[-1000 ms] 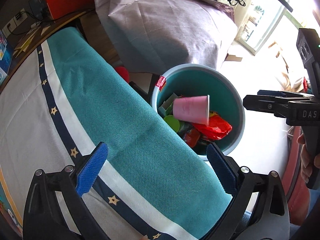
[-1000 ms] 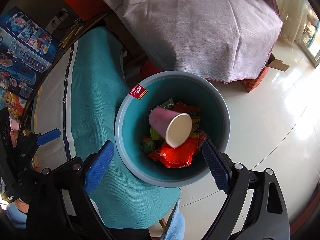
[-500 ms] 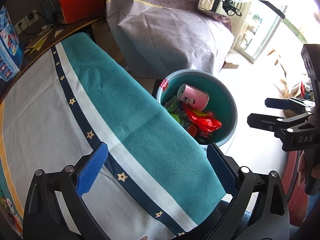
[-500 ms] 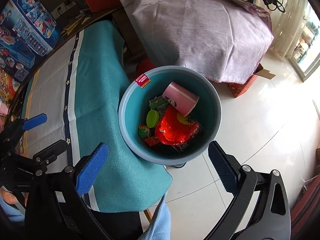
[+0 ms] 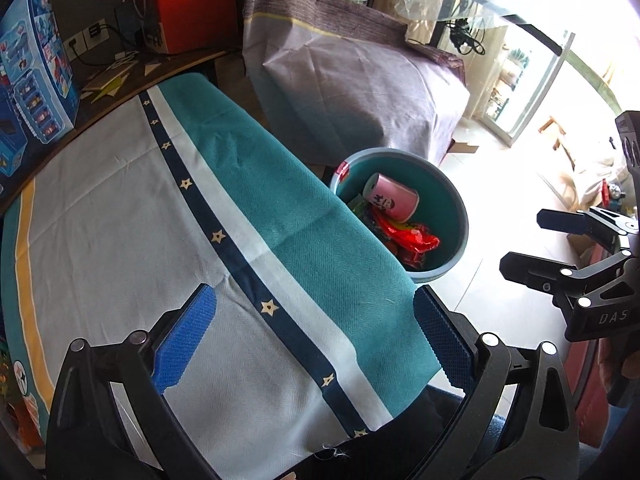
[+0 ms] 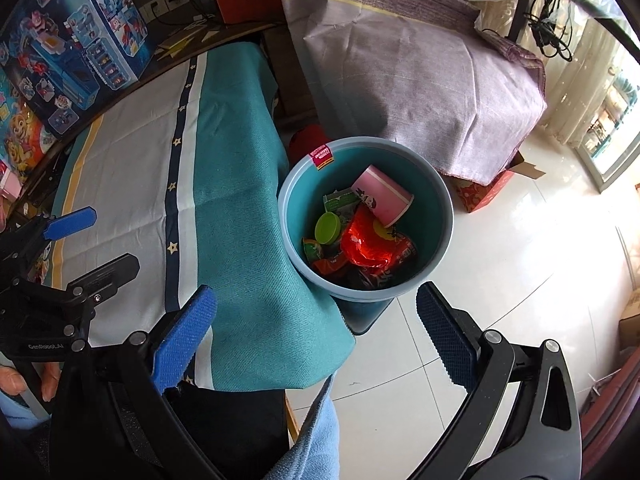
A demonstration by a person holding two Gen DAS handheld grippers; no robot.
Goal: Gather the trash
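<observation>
A teal trash bin (image 6: 442, 216) stands on the floor beside the table; it also shows in the left wrist view (image 5: 460, 220). Inside lie a pink paper cup (image 6: 382, 196) on its side, a red wrapper (image 6: 368, 246), a green lid (image 6: 328, 228) and other scraps. The cup (image 5: 392, 198) and wrapper (image 5: 412, 240) show in the left view too. My left gripper (image 5: 316, 336) is open and empty above the table. My right gripper (image 6: 316, 332) is open and empty above the table edge and floor, near the bin.
The table carries a teal, white and navy starred cloth (image 5: 160, 220). Blue toy boxes (image 6: 76, 44) stand at the table's back left. A purple-covered block (image 6: 420, 76) sits behind the bin. White tiled floor (image 6: 520, 260) lies to the right.
The pink cup has dropped from above the bin into it and come to rest on its side. Both grippers have pulled back and up from the bin.
</observation>
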